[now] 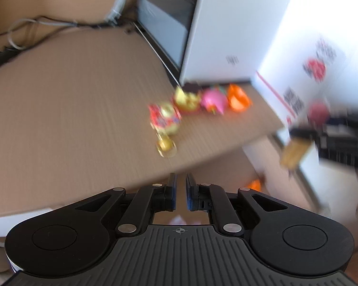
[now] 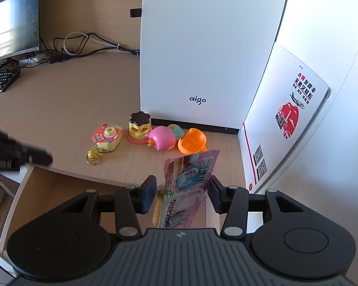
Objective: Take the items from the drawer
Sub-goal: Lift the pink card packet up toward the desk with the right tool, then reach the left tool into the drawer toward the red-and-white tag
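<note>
Right tool (image 2: 181,194): I see jaws spread wide, pink packet (image 2: 188,186) standing between, contact unclear; cannot tell if grasped. Packet above open drawer (image 2: 35,186), at bench (image 2: 59,109) edge. Left tool (image 1: 181,194): clenched, empty. Advice: set packet flat beside 5 toys (image 2: 150,135).

I see a light wood desk (image 2: 66,109), a dark monitor (image 2: 12,23) and keyboard (image 2: 1,79) upper left, tangled cables (image 2: 83,45), and a white tower case (image 2: 202,47) centre.
</note>
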Motion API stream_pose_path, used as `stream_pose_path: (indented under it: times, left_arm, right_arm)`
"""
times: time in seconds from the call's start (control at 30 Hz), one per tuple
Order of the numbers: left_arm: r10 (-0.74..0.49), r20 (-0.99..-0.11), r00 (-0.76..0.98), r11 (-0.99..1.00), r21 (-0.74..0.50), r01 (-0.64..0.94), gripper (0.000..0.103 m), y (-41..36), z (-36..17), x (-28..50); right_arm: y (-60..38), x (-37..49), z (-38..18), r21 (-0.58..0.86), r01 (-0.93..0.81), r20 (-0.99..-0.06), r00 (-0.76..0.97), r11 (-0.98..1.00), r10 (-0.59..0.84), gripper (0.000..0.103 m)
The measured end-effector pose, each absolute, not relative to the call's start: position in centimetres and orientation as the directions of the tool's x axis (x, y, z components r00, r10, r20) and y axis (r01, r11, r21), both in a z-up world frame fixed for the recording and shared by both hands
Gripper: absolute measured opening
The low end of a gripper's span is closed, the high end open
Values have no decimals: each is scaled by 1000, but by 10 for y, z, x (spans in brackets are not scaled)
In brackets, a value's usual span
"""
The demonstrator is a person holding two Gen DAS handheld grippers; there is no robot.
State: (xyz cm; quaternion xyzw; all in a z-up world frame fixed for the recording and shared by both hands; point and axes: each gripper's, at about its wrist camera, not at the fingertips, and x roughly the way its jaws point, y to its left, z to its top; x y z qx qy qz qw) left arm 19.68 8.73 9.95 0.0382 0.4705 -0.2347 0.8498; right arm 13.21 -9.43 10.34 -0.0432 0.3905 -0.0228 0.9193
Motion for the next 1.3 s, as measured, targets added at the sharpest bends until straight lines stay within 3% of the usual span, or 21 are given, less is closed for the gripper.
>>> stream_pose_path:
  times: [0.27,0.5,0.7,0.73,0.93,1.0,1.13,1.3]
  left_arm:
    - [-323,-909,265,712,-48,700,15,83,38,171]
    - [-165,-960,225,405,142,903,16,80,-12,145]
    - [-78,-971,225,248,199,948,17,62,-51,130]
    - [-68,-970,233,235,212,949,12,59,-57,129]
    - [-69,-945,319,367,273,889,16,48,-65,155]
    - [-73,-942,326,474,255,843,17,46,-70,171]
    - [-256,-939,230,658,5,753,18,69,-56,193]
    - [-266,-948,173,457,35,889,18,89,-46,170]
  right_arm:
    - [-105,146,92,-53,-2,-731,681,999,-38,46]
    - [-103,148,79,-18,-25,-757,653,1000,3,46]
    - [-106,151,70,8,-18,-772,635,1000,17,46]
    - [-106,151,69,11,-16,-774,633,1000,19,46]
    - [-107,153,59,23,-11,-788,615,1000,25,46]
    - [-107,154,55,27,-8,-796,605,1000,27,46]
    - [-109,154,50,24,2,-805,592,1000,18,46]
    - [-116,157,46,34,21,-812,583,999,16,46]
